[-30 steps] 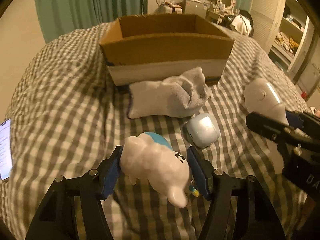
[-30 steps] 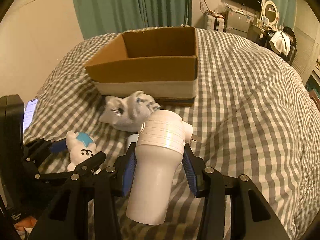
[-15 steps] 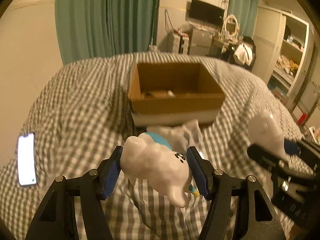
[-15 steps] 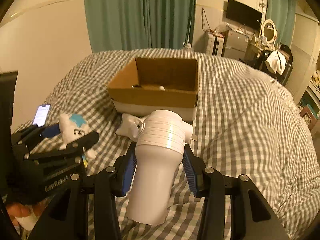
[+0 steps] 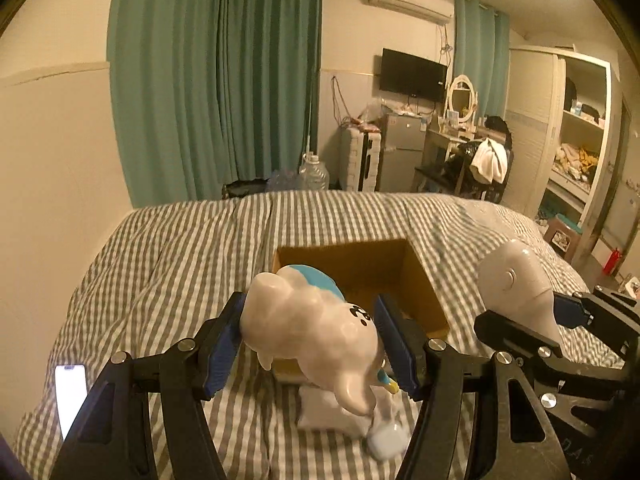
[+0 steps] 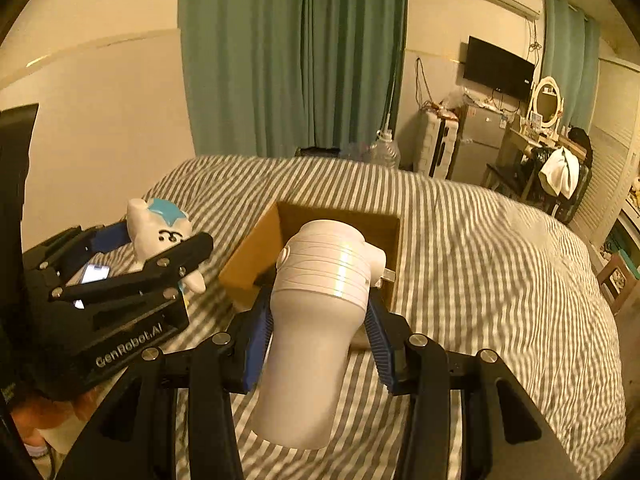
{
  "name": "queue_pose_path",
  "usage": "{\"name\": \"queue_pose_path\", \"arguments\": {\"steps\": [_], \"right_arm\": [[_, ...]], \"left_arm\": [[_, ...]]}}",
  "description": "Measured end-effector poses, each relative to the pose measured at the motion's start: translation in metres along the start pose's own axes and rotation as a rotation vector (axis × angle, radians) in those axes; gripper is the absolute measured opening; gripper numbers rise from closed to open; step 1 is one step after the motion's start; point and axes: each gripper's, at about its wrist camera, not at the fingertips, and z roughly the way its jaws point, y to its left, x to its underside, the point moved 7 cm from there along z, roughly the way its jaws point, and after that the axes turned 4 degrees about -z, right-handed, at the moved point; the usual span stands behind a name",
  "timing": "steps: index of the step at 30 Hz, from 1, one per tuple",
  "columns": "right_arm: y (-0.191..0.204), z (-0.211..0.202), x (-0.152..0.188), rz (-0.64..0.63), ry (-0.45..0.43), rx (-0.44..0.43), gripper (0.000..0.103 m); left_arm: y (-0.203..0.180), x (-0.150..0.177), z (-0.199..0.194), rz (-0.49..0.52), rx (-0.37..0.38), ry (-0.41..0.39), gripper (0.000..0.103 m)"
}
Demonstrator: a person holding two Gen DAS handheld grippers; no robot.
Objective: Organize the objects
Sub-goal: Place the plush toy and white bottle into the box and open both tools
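Carry step. My left gripper [image 5: 310, 340] clamps toy [image 5: 312, 328]; right gripper [image 6: 318, 334] clamps hair dryer [image 6: 316, 320]. Both above bed, near box [image 5: 420, 280]. Next, I judge: centre over box, lower, release.

The cardboard box [image 5: 416, 276] stands open at the top, its mouth unobstructed at 12 o'clock from both grippers. Bare bed [image 6: 500, 248] lies wide at 2 o'clock. At 6 o'clock below the left gripper [image 5: 310, 338], a sock [image 5: 320, 410] and a small case [image 5: 386, 442] crowd the box's near wall.
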Motion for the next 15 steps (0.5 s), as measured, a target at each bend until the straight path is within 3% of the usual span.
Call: {"name": "queue_pose_path", "arguments": {"steps": [7,15], "right_arm": [[-0.022,0.047,-0.039,0.009,-0.014,0.015,0.044],[-0.053,0.139,-0.052,0.053,0.052,-0.006,0.044]], "left_arm": [[-0.003,-0.024,0.057,0.015,0.012,0.011,0.066],[0.002,-0.010,0.144,0.012,0.013,0.094,0.066]]}}
